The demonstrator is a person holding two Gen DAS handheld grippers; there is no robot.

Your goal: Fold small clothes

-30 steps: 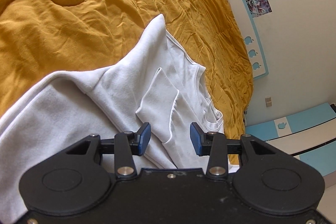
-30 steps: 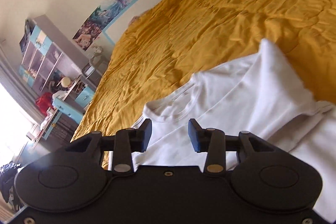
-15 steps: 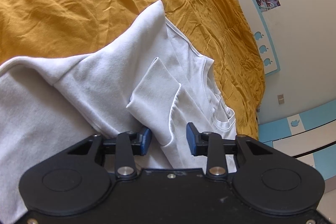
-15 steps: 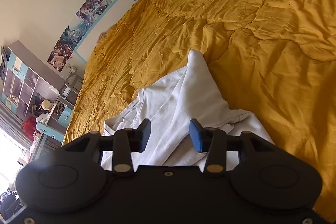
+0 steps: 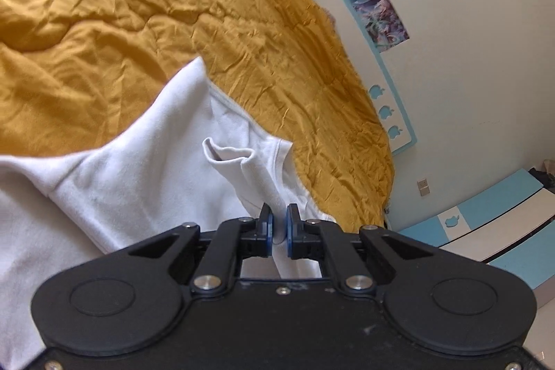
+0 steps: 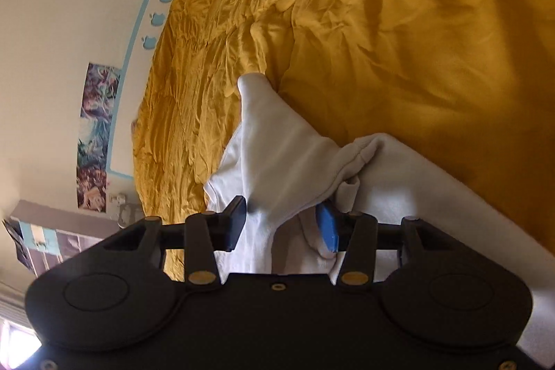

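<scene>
I am pinching a raised fold of the white shirt (image 5: 145,182) with my left gripper (image 5: 277,226), jaws clenched on it. My right gripper (image 6: 282,226) is gaping wide over bunched shirt cloth. The mustard bedspread (image 5: 104,23) is lying all around, posters (image 5: 378,13) at two o'clock.

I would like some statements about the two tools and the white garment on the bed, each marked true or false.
1. The left tool is shut on a fold of the white garment. True.
2. The right tool is shut tight on the cloth. False: its jaws stand apart, with white cloth lying between them.
3. The garment lies on a blue sheet. False: it lies on a wrinkled yellow bedcover.
4. Posters hang on the wall beside the bed. True.
5. The garment is folded into a neat square. False: it is spread and bunched, with one sleeve pointing out over the bedcover.
</scene>
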